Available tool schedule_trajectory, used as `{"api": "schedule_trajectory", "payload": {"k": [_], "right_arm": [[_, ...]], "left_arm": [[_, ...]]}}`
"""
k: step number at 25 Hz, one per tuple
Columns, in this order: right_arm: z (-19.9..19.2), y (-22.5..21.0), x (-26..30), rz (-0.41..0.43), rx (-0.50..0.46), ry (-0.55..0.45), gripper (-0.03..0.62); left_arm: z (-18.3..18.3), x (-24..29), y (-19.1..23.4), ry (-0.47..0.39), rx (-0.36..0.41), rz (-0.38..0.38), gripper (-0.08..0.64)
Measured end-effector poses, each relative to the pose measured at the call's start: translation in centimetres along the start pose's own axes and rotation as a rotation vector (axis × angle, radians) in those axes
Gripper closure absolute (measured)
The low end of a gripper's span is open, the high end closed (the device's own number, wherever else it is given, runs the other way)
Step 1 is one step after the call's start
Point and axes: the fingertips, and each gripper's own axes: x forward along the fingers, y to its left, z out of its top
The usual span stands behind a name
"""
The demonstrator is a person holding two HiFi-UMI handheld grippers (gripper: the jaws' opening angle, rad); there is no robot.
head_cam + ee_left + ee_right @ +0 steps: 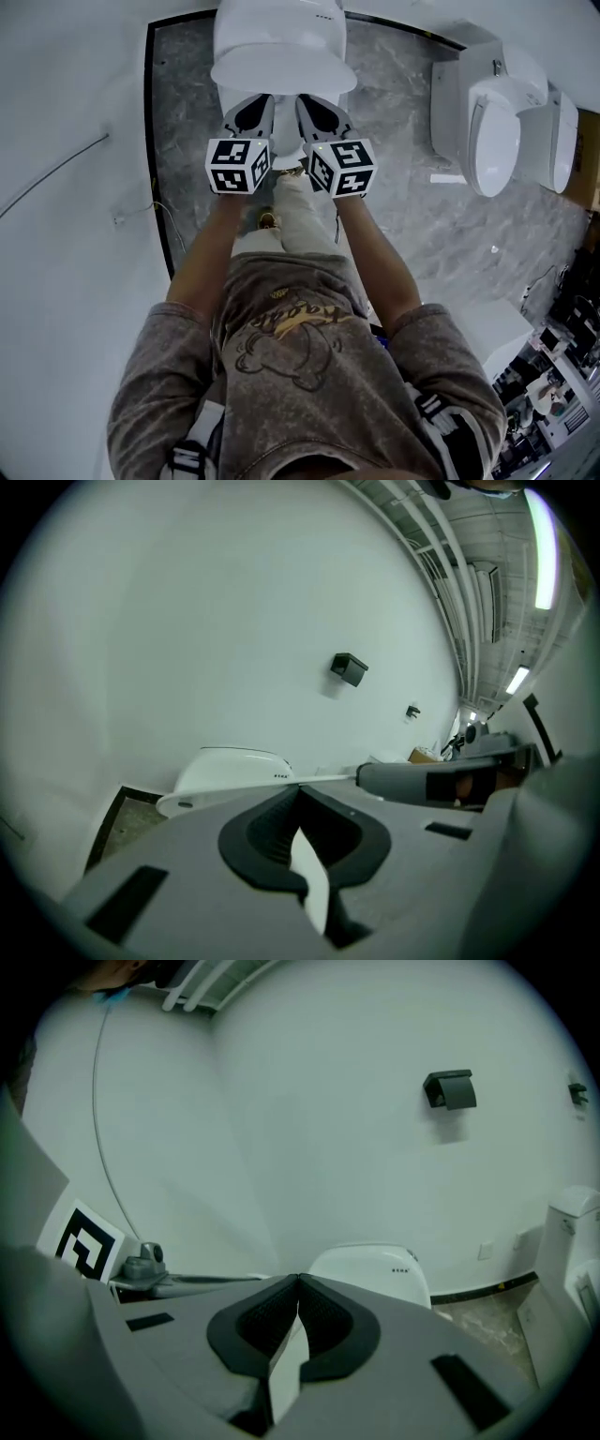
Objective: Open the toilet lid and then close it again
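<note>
The white toilet (279, 47) stands at the top middle of the head view, its lid (281, 73) lying flat over the bowl. Both grippers are held side by side just in front of it. My left gripper (268, 99) and right gripper (301, 99) point at the lid's front edge, each with its jaws shut tip to tip. In the left gripper view the shut left gripper (298, 789) has the toilet (230, 764) beyond it. The right gripper view shows the right gripper (298, 1280) shut before the toilet (370, 1269). Only white shows through the slit behind the pads; nothing is gripped.
A second white toilet (497, 131) stands at the right on the grey marble floor (187, 141), which has a black border. A black fixture (450, 1089) hangs on the white wall behind. The person's legs (295, 220) stand right before the toilet. Cluttered goods (562, 375) sit at lower right.
</note>
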Motion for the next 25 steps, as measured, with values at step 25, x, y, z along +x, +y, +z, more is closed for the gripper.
{"api": "schedule_trajectory", "payload": {"k": [25], "right_arm": [[13.3, -8.4, 10.8, -0.058, -0.003, 0.051, 0.565]], "left_arm": [[14.1, 12.5, 5.7, 0.1, -0.022, -0.032, 0.551]]}}
